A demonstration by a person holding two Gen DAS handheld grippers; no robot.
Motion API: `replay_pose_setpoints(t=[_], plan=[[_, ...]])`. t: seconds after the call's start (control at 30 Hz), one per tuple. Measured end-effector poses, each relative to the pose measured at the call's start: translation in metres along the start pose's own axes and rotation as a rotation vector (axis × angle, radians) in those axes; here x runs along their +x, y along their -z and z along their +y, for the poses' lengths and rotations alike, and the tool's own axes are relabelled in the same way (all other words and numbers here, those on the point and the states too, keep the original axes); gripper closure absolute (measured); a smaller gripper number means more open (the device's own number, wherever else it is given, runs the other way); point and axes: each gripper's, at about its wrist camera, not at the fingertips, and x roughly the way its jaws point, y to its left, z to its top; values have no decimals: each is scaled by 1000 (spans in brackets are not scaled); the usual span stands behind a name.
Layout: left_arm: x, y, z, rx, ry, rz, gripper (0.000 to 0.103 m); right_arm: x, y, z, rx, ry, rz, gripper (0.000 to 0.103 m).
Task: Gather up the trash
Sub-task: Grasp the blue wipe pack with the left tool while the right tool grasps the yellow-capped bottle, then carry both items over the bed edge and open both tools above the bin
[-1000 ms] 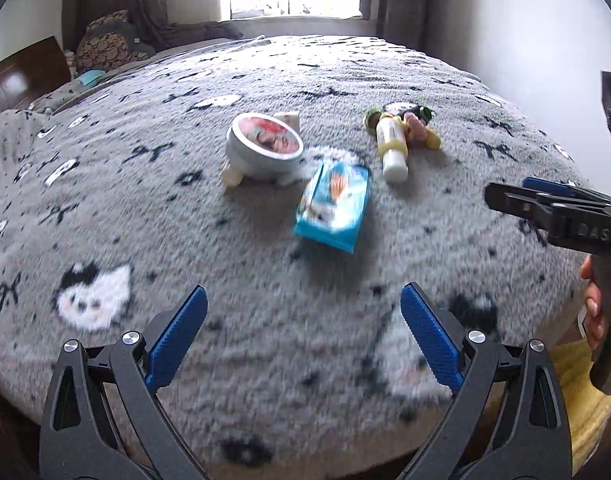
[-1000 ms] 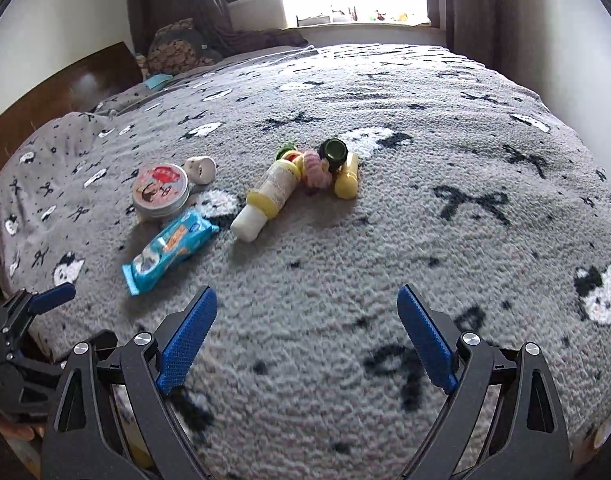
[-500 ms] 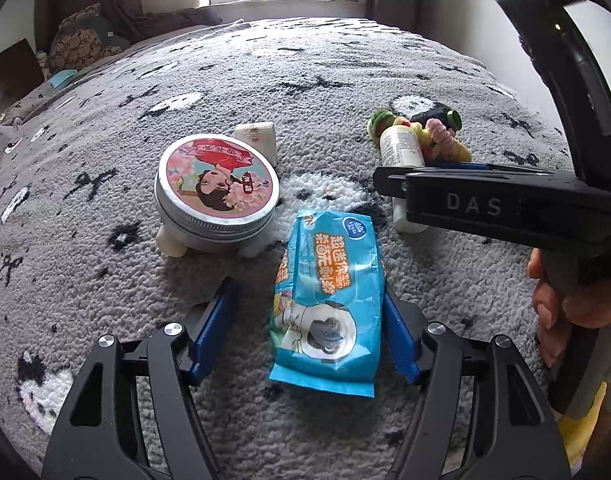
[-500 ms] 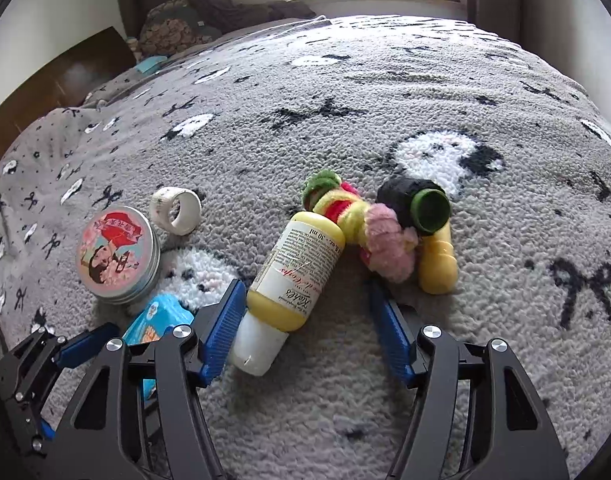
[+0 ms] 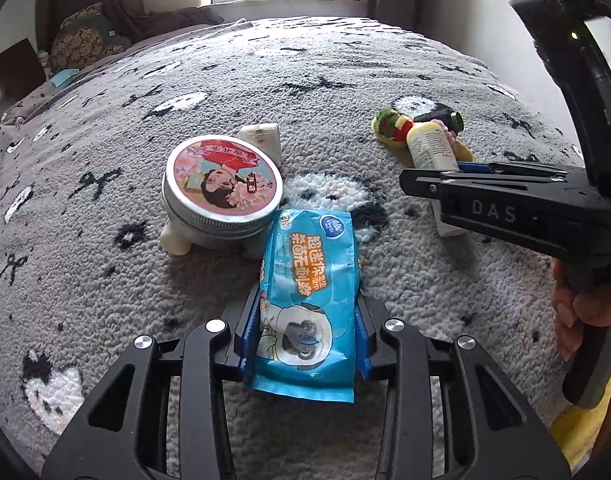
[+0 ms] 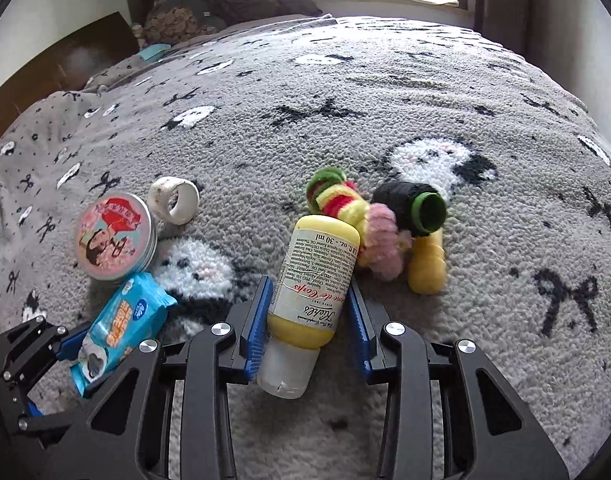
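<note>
I'm taking the round tin (image 5: 222, 192) with the pictured lid as my landmark on the grey fleece blanket (image 5: 325, 72). A white tape roll (image 6: 174, 200) lies just behind the tin, touching or nearly so. Well off to the tin's right there's a crowded cluster: a striped green-yellow-red scrunchie (image 6: 334, 194), a pink scrunchie (image 6: 381, 246), a black spool with a green rim (image 6: 411, 210) and a yellow tube-shaped thing (image 6: 425, 266), all pressed together. The pink scrunchie and the striped one touch the far end of the yellow bottle (image 6: 315, 280), so that end is hemmed in.

My left gripper (image 5: 307, 338) is clamped on the blue wet-wipes pack (image 5: 309, 300), which lies right in front of the tin, its far end against the tin's wall. The pack is glossy blue, orange lettering, a cartoon face near the close end, a bit crumpled.

From the right wrist view I see what the left one hides: the bottle's printed label and its pale cap toward me. My right gripper (image 6: 309, 326) has its blue pads against both sides of the bottle, gripping it just above the cap. From the left view the right gripper (image 5: 505, 200) covers most of the bottle (image 5: 429, 148), and the hand (image 5: 581, 312) holding it shows at the edge.
</note>
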Motion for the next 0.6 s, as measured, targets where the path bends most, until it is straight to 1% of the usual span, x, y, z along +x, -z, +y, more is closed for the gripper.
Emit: replay_pose_setpoints(t=[0.13,0.3,0.43,0.6], plan=[[-17,16,-9,16,13,-3,68,-25,23,1,-34,-8,-6,67],[-42,41,-20,1,30,-19,68,-63,59,-3,-44,-10,-32,67],[-67,54,-26,-19,41,-50,68,-91,84,-13,-27,0,-55,67],[-103,67,-35,-13,39,-100,68,-125,110,-22,-21,13,-87,67]])
